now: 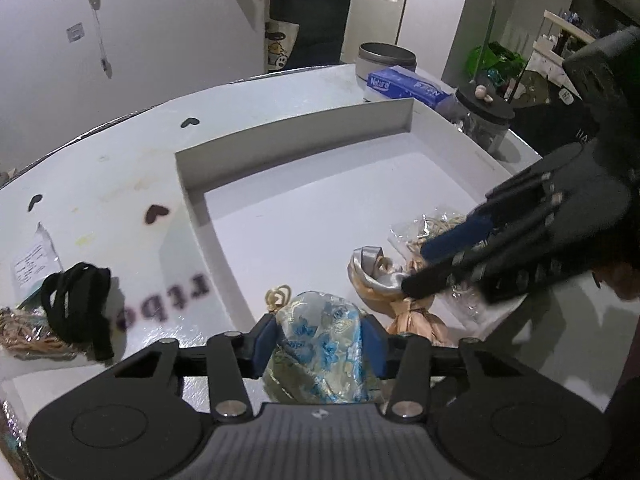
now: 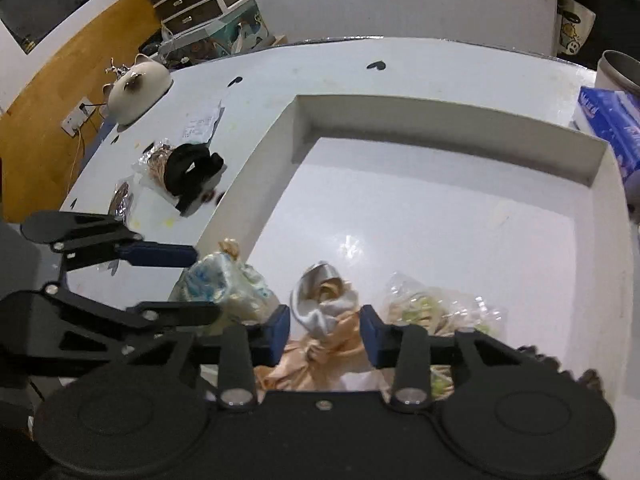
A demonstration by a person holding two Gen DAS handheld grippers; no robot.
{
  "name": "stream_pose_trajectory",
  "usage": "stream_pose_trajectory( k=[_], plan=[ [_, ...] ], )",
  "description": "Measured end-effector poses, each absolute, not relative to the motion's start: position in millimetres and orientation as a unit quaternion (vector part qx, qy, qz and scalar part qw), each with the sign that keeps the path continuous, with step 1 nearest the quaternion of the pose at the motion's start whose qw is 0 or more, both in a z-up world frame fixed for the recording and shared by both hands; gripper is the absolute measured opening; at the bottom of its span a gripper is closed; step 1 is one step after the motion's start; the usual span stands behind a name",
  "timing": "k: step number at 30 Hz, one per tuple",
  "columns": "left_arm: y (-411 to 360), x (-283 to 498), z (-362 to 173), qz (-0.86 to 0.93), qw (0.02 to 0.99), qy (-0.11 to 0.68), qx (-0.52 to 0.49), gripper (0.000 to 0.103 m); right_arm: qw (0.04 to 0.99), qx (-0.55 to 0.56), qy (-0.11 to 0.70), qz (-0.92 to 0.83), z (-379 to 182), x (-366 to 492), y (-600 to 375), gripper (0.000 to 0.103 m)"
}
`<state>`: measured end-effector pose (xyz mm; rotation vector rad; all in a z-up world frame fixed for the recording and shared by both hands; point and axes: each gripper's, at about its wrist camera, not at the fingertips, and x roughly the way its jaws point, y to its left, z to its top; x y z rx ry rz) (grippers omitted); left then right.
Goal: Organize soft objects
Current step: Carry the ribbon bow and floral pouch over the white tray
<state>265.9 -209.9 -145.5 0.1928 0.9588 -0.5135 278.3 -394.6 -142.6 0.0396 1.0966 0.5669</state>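
My left gripper (image 1: 318, 340) is shut on a blue-flowered brocade pouch (image 1: 320, 344) at the near edge of a white tray (image 1: 296, 130). The pouch also shows in the right wrist view (image 2: 218, 280), between the left gripper's fingers (image 2: 160, 252). My right gripper (image 2: 324, 330) stands around a peach and silver satin pouch (image 2: 324, 320) lying in the tray; its pads look apart from the cloth. That pouch shows in the left wrist view (image 1: 376, 276) too, under the right gripper (image 1: 436, 264). A clear bag of rubber bands (image 2: 432, 304) lies beside it in the tray.
A black band (image 1: 76, 300) lies on a crinkly bag (image 1: 28, 332) on the table left of the tray. A paper slip (image 1: 34, 260), a blue box (image 1: 408, 84), a grey tin (image 1: 386, 56) and a jar (image 1: 484, 116) stand around. A ceramic pig (image 2: 138, 86) sits far left.
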Motion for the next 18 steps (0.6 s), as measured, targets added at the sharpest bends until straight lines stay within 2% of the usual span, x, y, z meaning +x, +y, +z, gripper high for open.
stream_pose_trajectory(
  k=[6, 18],
  plan=[
    [-210, 271, -156, -0.248, 0.845, 0.466, 0.083, 0.042, 0.812, -0.021, 0.525, 0.255, -158, 269, -370, 0.028],
    [-200, 259, -143, -0.225, 0.865, 0.447, 0.037, 0.045, 0.814, -0.108, 0.498, 0.278, -158, 253, -370, 0.028]
  ],
)
